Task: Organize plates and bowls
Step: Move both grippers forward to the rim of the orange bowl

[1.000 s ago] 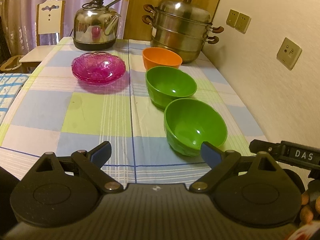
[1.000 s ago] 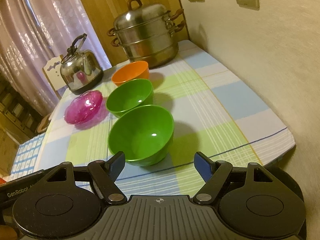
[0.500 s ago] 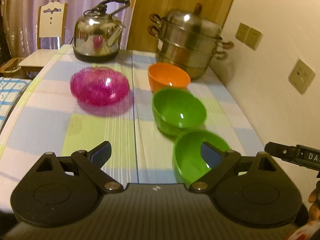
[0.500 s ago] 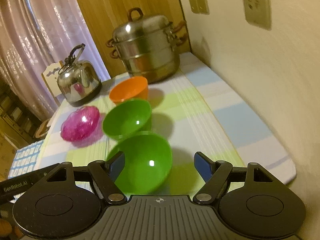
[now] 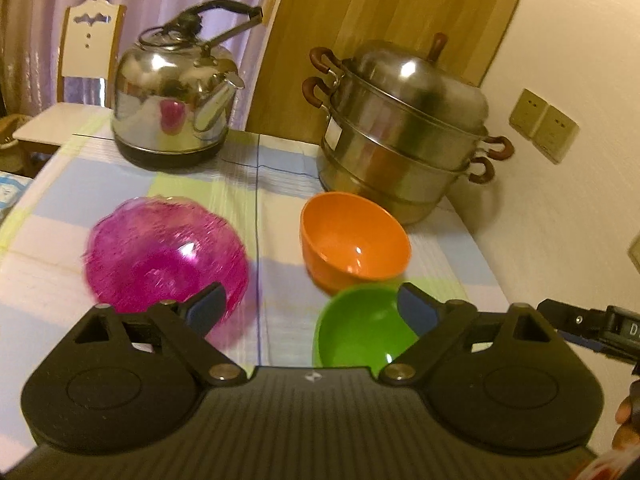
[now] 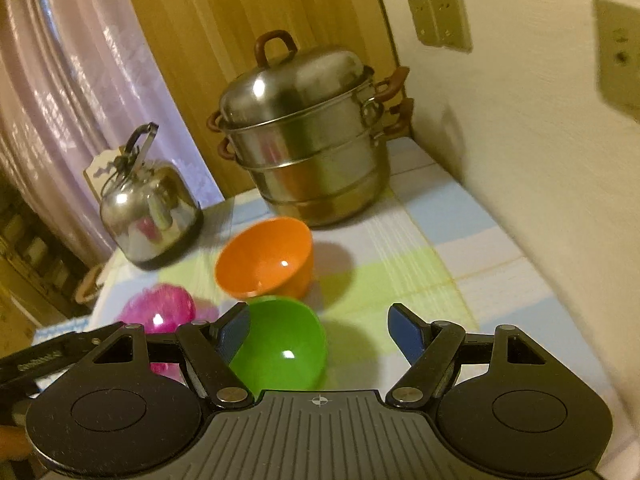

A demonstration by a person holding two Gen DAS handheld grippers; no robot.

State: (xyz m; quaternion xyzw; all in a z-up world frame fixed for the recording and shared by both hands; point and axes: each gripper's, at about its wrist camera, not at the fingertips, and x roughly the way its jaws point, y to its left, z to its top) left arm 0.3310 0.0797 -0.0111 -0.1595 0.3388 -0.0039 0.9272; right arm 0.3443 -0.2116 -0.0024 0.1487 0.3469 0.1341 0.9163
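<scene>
Toward the table's (image 5: pixel 48 280) left edge sits the pink glass dish (image 5: pixel 164 256); the orange bowl (image 5: pixel 354 240) and green bowl (image 5: pixel 360 332) line up nearer the right edge, below the steamer pot (image 5: pixel 404 136). The left gripper (image 5: pixel 310 304) is closing with nothing between its jaws; the right gripper (image 6: pixel 320 326) hangs open and empty. Both views blur, so a hurried reach could knock the green bowl into the orange one.

Both wrist cameras looked forward and downward along their fingers, low and close over the tabletop (image 5: pixel 48 292), facing its far end. The left view sat further left. Both shared the orange bowl (image 5: pixel 354 240), green bowl (image 6: pixel 280 348), kettle (image 5: pixel 176 100) and steamer pot (image 6: pixel 304 144).
</scene>
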